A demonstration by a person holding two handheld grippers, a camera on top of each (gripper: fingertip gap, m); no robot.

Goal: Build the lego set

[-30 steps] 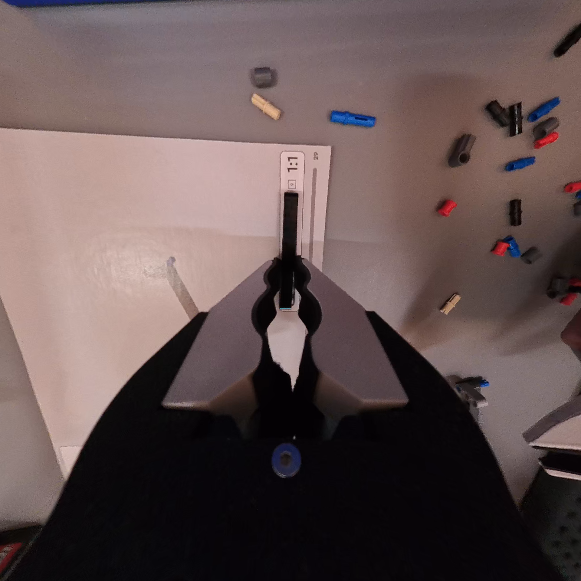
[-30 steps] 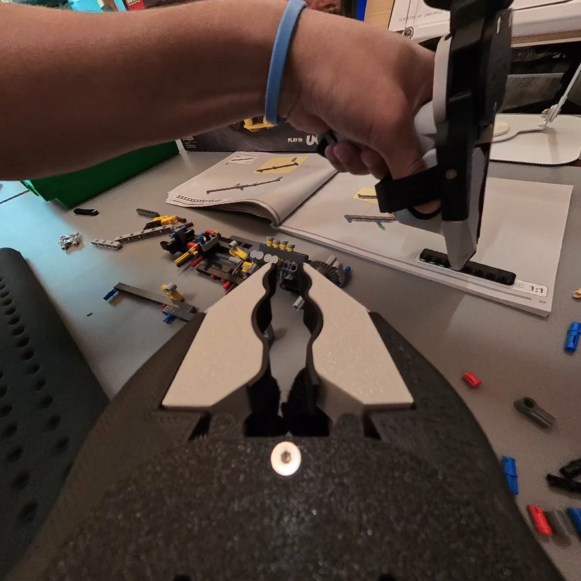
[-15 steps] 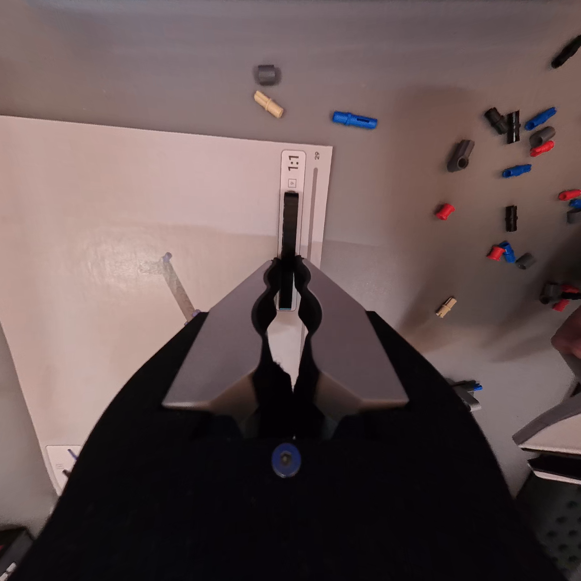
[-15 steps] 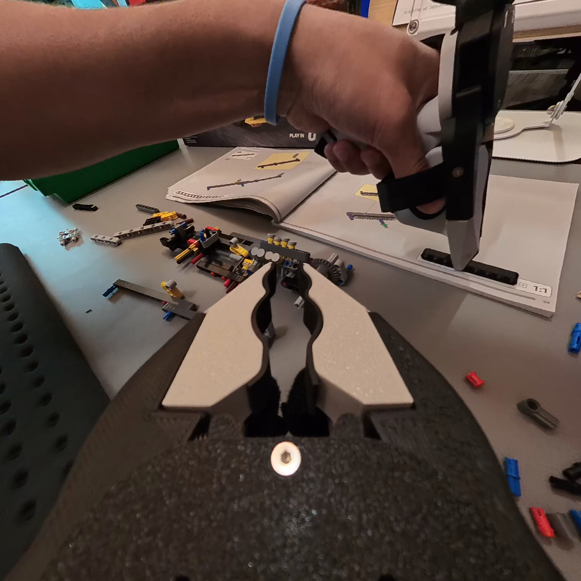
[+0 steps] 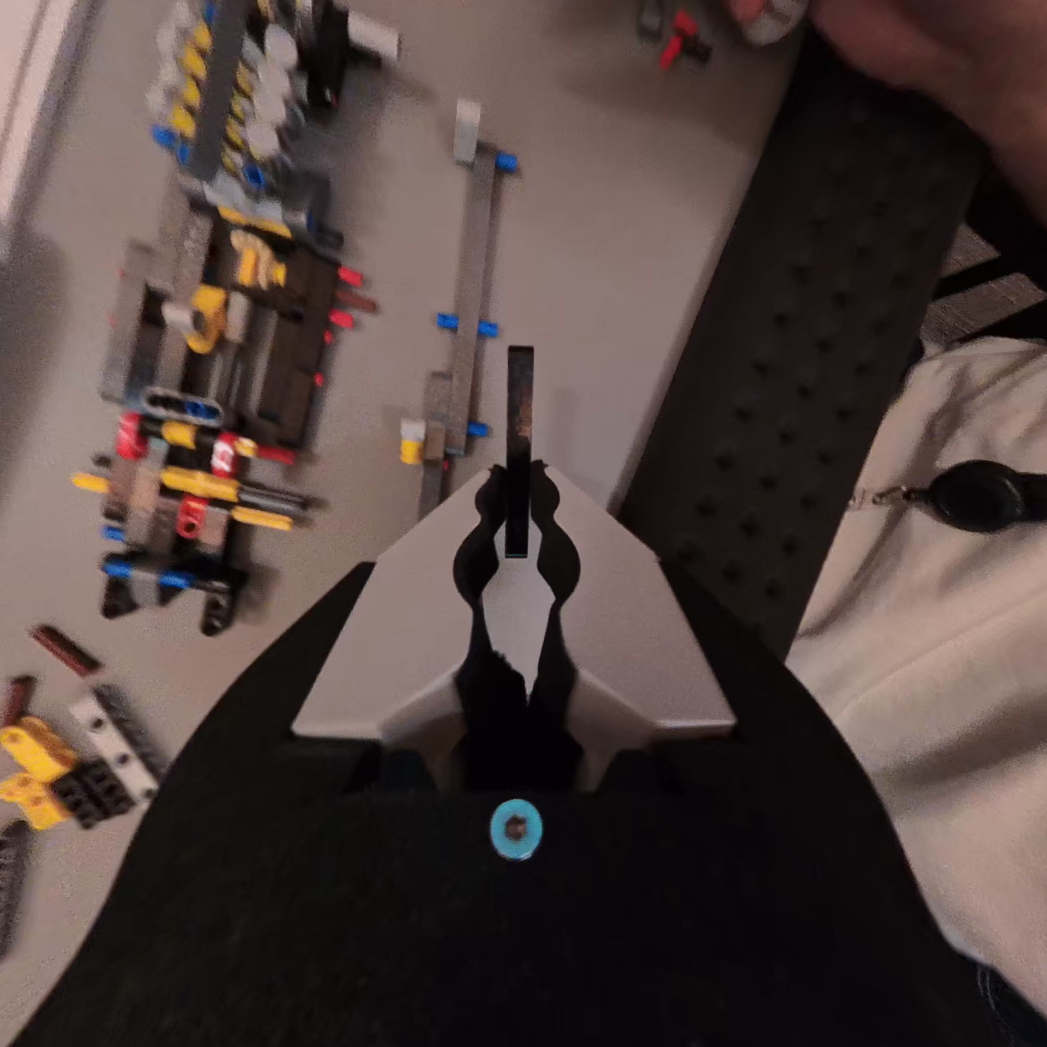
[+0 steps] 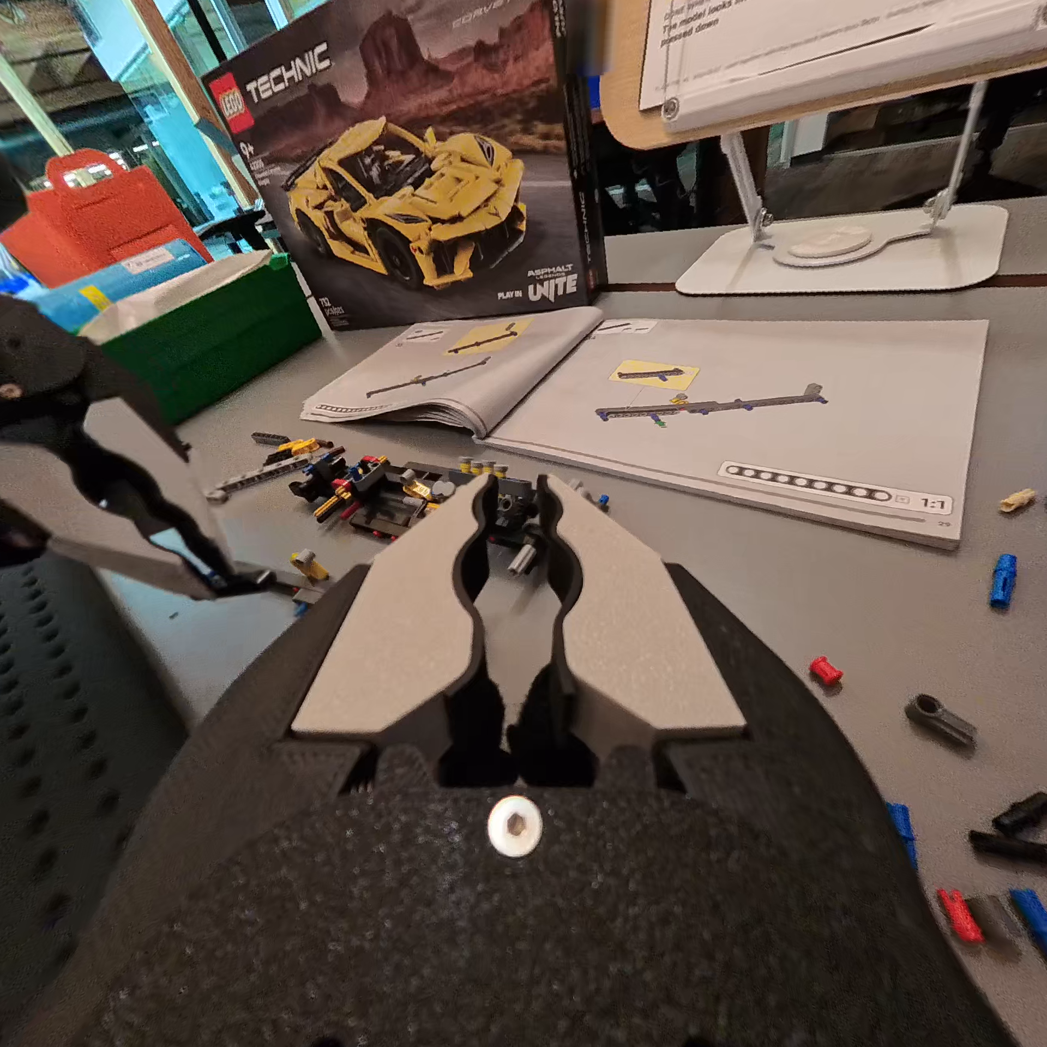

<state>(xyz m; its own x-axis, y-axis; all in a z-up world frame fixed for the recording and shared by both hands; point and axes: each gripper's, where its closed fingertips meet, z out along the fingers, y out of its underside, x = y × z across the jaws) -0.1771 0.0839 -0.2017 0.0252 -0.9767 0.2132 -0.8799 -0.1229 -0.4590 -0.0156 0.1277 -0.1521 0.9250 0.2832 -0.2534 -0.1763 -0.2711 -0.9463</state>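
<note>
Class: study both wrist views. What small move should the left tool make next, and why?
Probably lower the left tool, which is shut on the long black lego beam, toward the long grey lego beam with blue pins lying just beside it on the grey table. The empty right tool waits open.

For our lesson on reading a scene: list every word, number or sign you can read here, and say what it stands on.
I do not copy out writing; these things bear it:
Box: logo, lettering and numbers on the front.
Booklet: small marks at the right page's near corner.
Sheet on the stand: print, blurred.
Left wrist view: none.
</note>
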